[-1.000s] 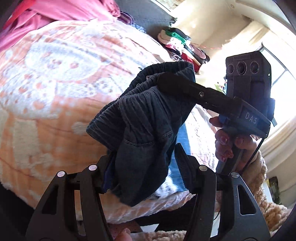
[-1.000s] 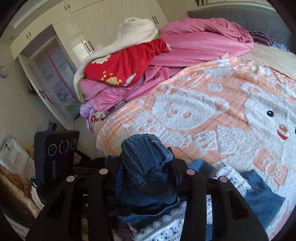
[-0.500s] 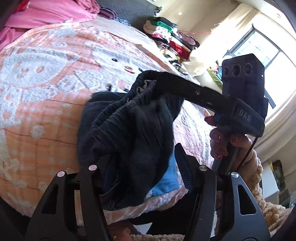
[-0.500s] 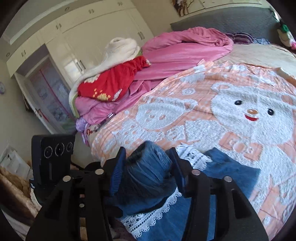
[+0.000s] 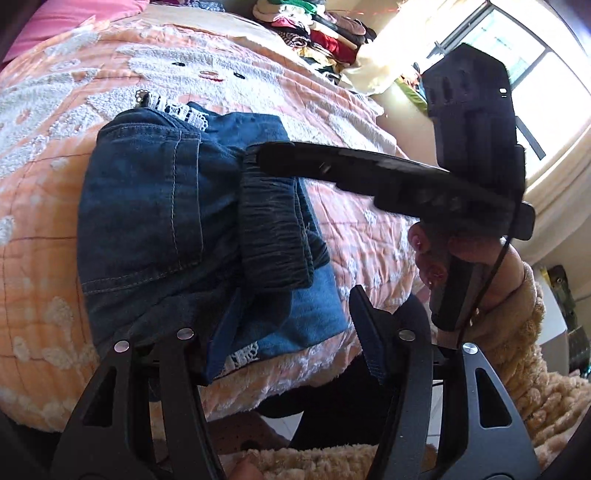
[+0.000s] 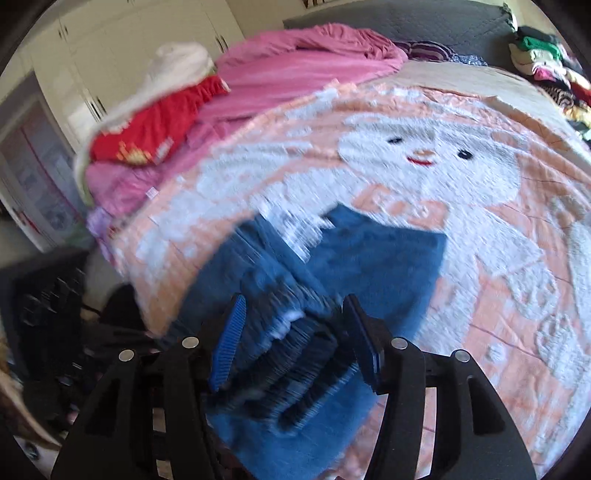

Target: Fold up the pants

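Observation:
The dark blue denim pants (image 5: 155, 221) with white lace trim lie folded over on the orange bear blanket (image 5: 55, 122) near the bed's front edge. My left gripper (image 5: 291, 332) has its jaws apart, the denim lying against the left finger. My right gripper (image 6: 295, 343) has its jaws wide, with the gathered waistband (image 6: 295, 350) between them, not pinched; this view is blurred. In the left wrist view the right gripper's finger (image 5: 332, 166) reaches across over the waistband (image 5: 273, 229).
Pink bedding (image 6: 303, 66) and a red garment (image 6: 159, 125) are piled at the bed's far left. A stack of clothes (image 5: 325, 29) sits by the window. The bed's front edge (image 5: 258, 387) drops just below the pants.
Both grippers lowered the bunched pants onto the blanket and their jaws opened. The pants went from hanging in the air to lying spread on the bed.

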